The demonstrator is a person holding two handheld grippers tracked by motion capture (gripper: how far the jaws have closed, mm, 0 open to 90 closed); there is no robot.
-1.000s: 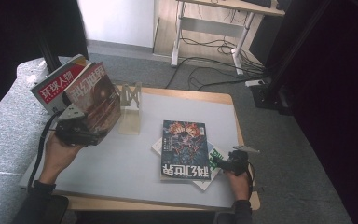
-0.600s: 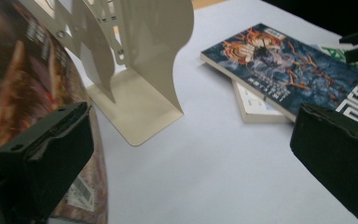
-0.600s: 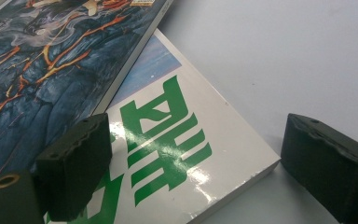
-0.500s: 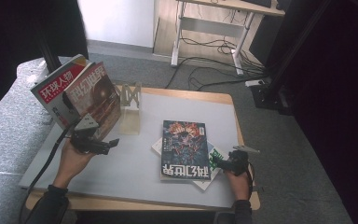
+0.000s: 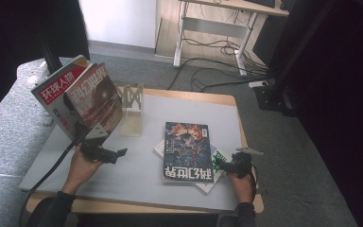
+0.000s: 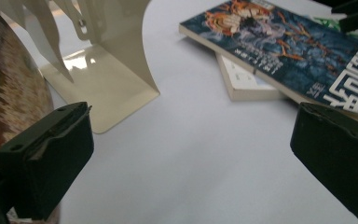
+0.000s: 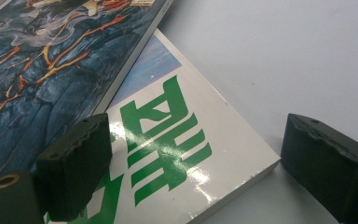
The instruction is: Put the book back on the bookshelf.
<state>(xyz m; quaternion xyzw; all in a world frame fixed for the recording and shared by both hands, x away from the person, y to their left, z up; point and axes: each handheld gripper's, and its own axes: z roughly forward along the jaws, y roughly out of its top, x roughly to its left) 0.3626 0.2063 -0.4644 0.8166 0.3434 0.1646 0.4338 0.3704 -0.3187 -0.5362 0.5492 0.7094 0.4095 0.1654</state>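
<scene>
At the near right of the counter (image 5: 137, 175), the right tongs (image 5: 225, 166) are held apart over the near corner of the white book with green characters (image 7: 168, 154), which lies flat under the dark blue magazine (image 5: 187, 150). This book is judged stiff but glossy and thin, so it should be taken at the overhanging corner, one jaw slid beneath. Farther left, the left tongs (image 5: 116, 153) are also apart and hold nothing, near the cream bookend (image 6: 107, 70) and the leaning magazines (image 5: 78, 94).
</scene>
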